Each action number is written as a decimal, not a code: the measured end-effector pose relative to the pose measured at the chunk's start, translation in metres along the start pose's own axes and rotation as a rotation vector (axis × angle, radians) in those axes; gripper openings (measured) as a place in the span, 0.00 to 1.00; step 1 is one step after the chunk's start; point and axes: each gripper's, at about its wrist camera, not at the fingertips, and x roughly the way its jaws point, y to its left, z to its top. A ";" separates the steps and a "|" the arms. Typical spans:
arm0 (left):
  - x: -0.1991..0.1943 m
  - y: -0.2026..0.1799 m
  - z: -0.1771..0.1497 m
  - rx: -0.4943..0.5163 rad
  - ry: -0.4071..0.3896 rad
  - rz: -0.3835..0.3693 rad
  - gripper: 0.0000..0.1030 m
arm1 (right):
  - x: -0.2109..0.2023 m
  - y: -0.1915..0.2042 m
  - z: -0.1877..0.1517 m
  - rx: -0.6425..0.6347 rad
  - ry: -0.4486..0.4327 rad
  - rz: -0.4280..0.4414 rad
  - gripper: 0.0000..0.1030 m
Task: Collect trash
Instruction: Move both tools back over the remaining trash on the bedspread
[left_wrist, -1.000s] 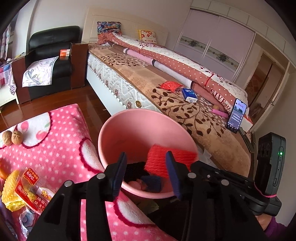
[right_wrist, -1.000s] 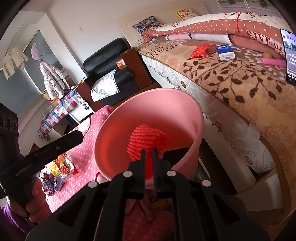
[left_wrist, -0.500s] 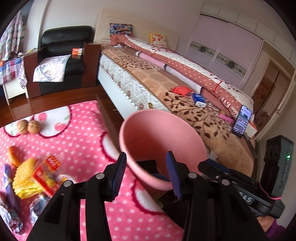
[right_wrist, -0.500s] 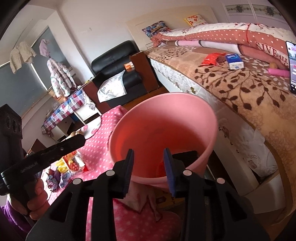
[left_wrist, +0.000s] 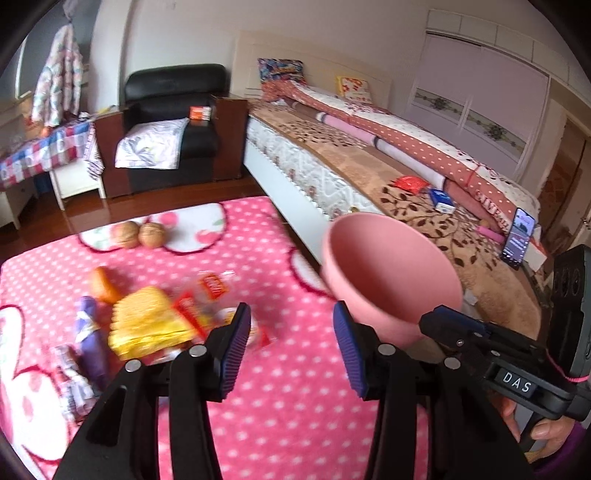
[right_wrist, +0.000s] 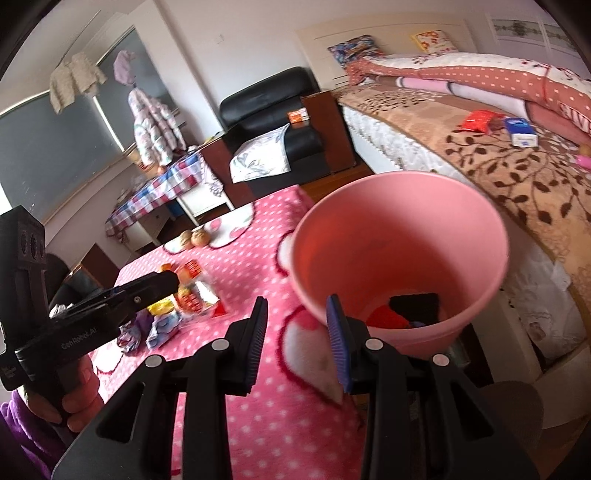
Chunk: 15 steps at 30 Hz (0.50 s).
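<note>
Left gripper (left_wrist: 291, 343) angled downward, jaws opening with nothing between them, right gripper (right_wrist: 297, 332) likewise tilted down, jaws parted and empty, each handle gripped by a purple-sleeved hand (right_wrist: 70, 395).

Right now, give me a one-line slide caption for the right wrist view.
Empty right claw hovers beside pink bin holding red and black scraps; wrappers wait on dotted cloth.

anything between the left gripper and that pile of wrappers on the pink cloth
Nothing visible. The left gripper, empty with jaws opening, hangs over bare pink cloth, and the wrapper pile lies just beyond its left finger, unobstructed. The pink bin stands off to the right.
</note>
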 end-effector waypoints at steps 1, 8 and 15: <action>-0.004 0.004 -0.001 -0.001 -0.007 0.016 0.47 | 0.001 0.003 -0.002 -0.005 0.004 0.004 0.33; -0.033 0.037 -0.013 -0.033 -0.052 0.135 0.49 | 0.006 0.022 -0.008 -0.052 0.034 0.025 0.33; -0.055 0.079 -0.034 -0.129 -0.043 0.238 0.50 | 0.010 0.021 -0.010 -0.044 0.054 0.033 0.33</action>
